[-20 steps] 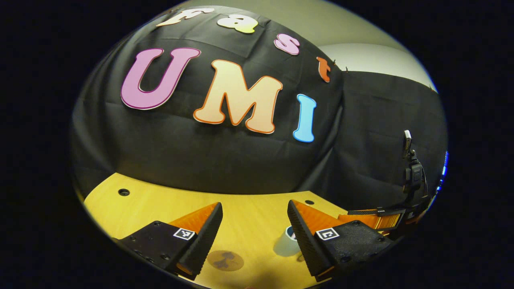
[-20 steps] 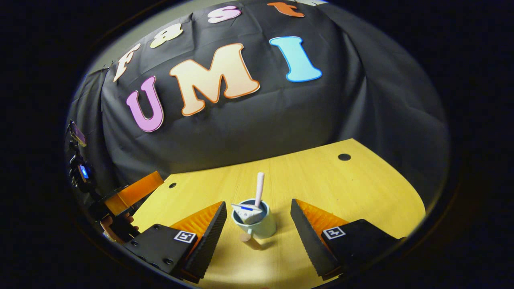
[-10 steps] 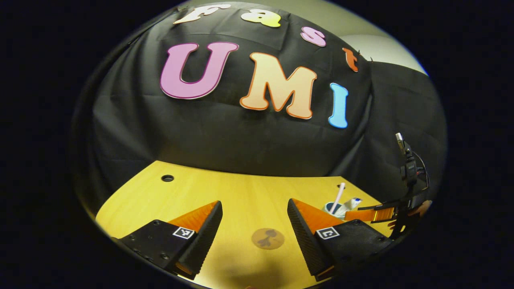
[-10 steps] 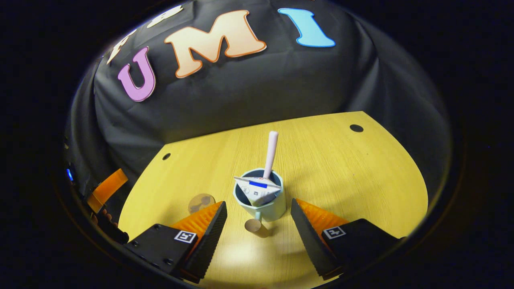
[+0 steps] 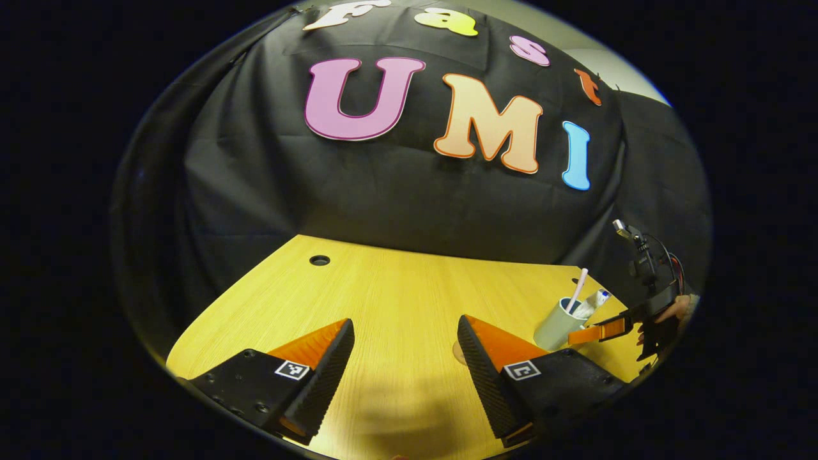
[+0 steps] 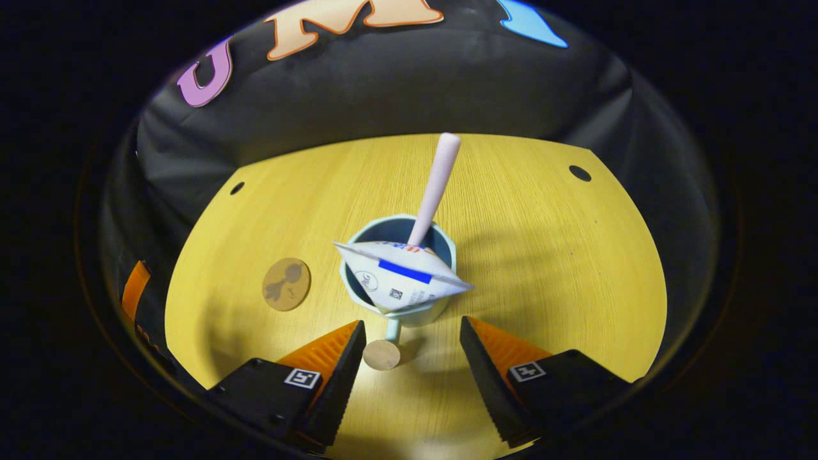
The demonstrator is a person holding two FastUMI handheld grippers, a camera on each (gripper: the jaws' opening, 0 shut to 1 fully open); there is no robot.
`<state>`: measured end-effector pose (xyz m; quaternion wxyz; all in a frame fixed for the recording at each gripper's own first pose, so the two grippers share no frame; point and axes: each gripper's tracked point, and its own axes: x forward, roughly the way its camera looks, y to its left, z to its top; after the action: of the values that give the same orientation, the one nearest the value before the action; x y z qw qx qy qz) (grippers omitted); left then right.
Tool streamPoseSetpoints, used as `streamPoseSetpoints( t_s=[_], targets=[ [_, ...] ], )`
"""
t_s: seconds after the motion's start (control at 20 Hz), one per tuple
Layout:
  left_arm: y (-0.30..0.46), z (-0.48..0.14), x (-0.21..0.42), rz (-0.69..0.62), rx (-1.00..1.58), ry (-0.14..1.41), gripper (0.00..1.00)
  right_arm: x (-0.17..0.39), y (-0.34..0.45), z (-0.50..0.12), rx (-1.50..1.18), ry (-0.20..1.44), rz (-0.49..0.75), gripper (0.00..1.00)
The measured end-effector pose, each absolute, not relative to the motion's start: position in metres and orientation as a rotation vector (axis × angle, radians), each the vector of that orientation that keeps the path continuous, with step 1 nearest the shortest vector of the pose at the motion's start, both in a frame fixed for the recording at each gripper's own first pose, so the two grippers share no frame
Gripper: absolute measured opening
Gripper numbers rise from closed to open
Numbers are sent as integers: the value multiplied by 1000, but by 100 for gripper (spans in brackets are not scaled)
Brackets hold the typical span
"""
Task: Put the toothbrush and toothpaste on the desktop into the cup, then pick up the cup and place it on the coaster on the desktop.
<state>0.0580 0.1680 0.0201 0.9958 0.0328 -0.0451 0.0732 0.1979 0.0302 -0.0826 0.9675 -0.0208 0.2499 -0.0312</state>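
Cup (image 6: 399, 271) holds toothbrush (image 6: 436, 188) and toothpaste (image 6: 401, 282); right gripper (image 6: 409, 358), jaws spread, straddles its handle for lifting. Coaster (image 6: 286, 284) at nine o'clock. Left gripper (image 5: 404, 358) open, idle.

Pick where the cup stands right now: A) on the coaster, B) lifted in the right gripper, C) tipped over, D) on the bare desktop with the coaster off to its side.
D: in the right gripper view the cup stands upright on the desktop, apart from the coaster, ahead of the open right gripper.
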Motion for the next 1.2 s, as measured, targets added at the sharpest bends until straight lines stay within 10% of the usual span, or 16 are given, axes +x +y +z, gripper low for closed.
streamPoseSetpoints(
  t_s=[0.5, 1.2],
  targets=[
    [170, 6, 58, 150, 51, -39, 94, 203, 33, -94, -67, 577, -82, 29],
    [162, -1, 58, 109, 46, -16, 94, 206, 51, -65, -186, 472, -3, 18]
  ],
)
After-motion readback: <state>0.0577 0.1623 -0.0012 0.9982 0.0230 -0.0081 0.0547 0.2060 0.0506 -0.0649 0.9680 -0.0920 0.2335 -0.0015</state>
